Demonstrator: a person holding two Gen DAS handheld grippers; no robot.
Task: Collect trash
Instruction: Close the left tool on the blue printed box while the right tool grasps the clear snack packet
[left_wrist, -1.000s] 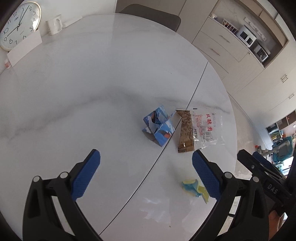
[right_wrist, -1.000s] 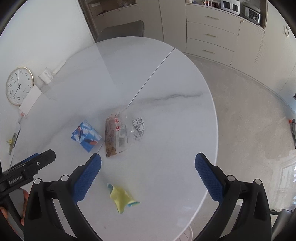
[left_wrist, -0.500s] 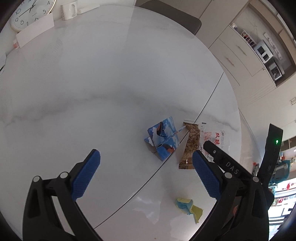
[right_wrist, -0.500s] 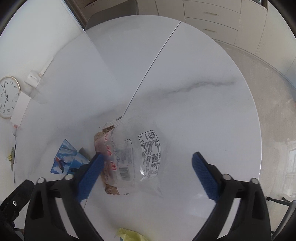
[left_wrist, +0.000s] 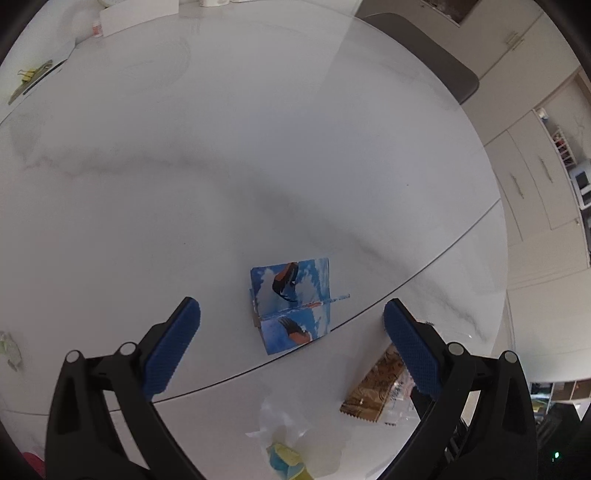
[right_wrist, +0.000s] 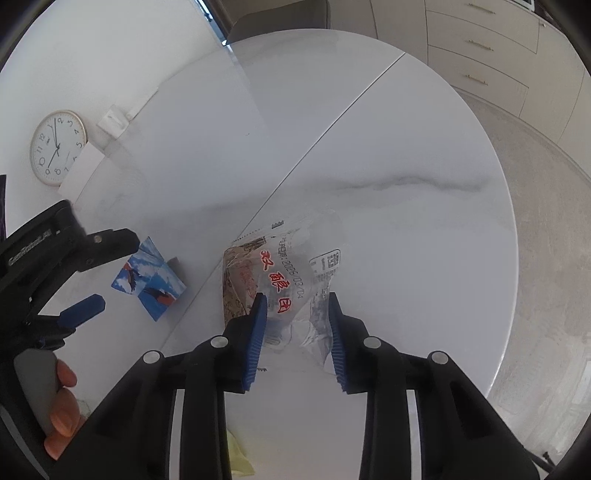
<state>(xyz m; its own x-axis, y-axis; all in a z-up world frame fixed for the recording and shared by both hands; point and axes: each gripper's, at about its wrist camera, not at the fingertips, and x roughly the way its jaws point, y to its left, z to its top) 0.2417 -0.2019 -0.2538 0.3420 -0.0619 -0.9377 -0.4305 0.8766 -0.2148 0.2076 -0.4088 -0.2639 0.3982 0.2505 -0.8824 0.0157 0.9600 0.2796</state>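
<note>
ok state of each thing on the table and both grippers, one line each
right gripper: jaws just closing, pinching the clear wrapper
clear wrapper: crumpled between the right gripper's pads, red print facing up
brown wrapper: flat on the table, partly under the clear wrapper
left gripper: open, holding nothing, above the blue carton
blue carton: flattened and folded, lying on the table, untouched
yellow wrapper: crumpled on the table, untouched

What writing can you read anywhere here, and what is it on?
"2026/03/04", beside red Chinese characters: clear plastic wrapper.
Numerals 1 to 12: wall clock.
White lettering on the left gripper body: too blurred.
Wrapper's black label block: too small.
</note>
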